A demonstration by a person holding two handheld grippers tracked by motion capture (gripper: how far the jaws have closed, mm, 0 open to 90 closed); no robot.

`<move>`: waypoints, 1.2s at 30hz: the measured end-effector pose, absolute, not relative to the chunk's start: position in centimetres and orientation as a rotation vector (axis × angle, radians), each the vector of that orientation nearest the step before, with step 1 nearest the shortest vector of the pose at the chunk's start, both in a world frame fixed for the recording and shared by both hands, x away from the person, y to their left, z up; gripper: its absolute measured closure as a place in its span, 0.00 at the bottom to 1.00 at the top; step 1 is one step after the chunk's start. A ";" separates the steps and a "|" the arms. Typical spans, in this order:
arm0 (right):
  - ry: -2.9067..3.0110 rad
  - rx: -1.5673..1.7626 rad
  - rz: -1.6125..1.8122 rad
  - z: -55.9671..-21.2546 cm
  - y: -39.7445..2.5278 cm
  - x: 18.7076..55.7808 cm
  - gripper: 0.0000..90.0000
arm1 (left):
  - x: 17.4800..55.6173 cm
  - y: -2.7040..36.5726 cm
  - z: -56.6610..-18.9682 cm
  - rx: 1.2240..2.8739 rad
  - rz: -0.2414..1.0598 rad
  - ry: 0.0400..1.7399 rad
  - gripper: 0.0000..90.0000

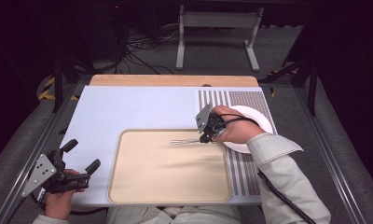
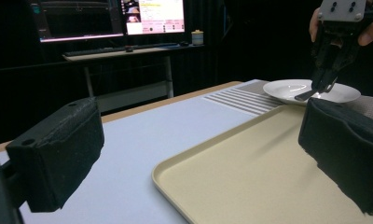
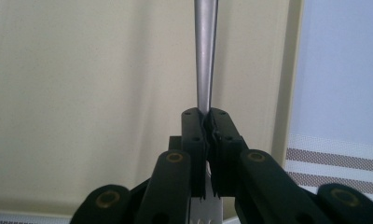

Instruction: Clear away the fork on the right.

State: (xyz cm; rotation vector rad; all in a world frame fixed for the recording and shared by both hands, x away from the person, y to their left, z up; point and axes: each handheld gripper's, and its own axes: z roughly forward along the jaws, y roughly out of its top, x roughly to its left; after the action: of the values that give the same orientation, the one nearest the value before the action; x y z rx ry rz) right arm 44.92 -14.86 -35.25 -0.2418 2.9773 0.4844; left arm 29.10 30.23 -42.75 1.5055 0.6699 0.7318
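Fork (image 1: 184, 141): a thin metal utensil, probably a fork, lying along the tray's upper half, tip toward 9 o'clock, handle end held at 3 o'clock.
Right gripper (image 1: 207, 135): jaws closed tight on the handle; in the right gripper view the shaft (image 3: 206, 56) runs straight out between them.
Slip risk: the grip is narrow on smooth metal, so a tilt could let the fork swivel or drop.
Tray (image 1: 128, 186): beige, central on the bench; a low carry could snag its raised rim.
Plate (image 1: 259, 119): white, at 3 o'clock just beyond the tray, partly under the hand; a wide swing could knock it.
Left gripper (image 1: 82, 156): jaws wide open, empty, at 8 o'clock, well apart.
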 end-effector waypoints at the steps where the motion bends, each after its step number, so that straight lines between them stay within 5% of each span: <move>1: 2.978 -0.240 0.485 -35.4 -14.8 45.0 0.96 | 29.1 30.2 -42.8 1.504 0.732 0.669 0.01; 36: 3.100 -0.266 0.396 -40.6 -12.5 46.2 0.96 | 29.1 30.3 -42.8 1.506 0.731 0.669 0.01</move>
State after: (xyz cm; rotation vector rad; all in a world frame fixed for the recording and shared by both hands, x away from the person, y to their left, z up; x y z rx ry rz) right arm 46.17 -12.51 -40.64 -0.2656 3.0997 0.3963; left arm 29.12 30.27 -42.76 1.5055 0.6693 0.7315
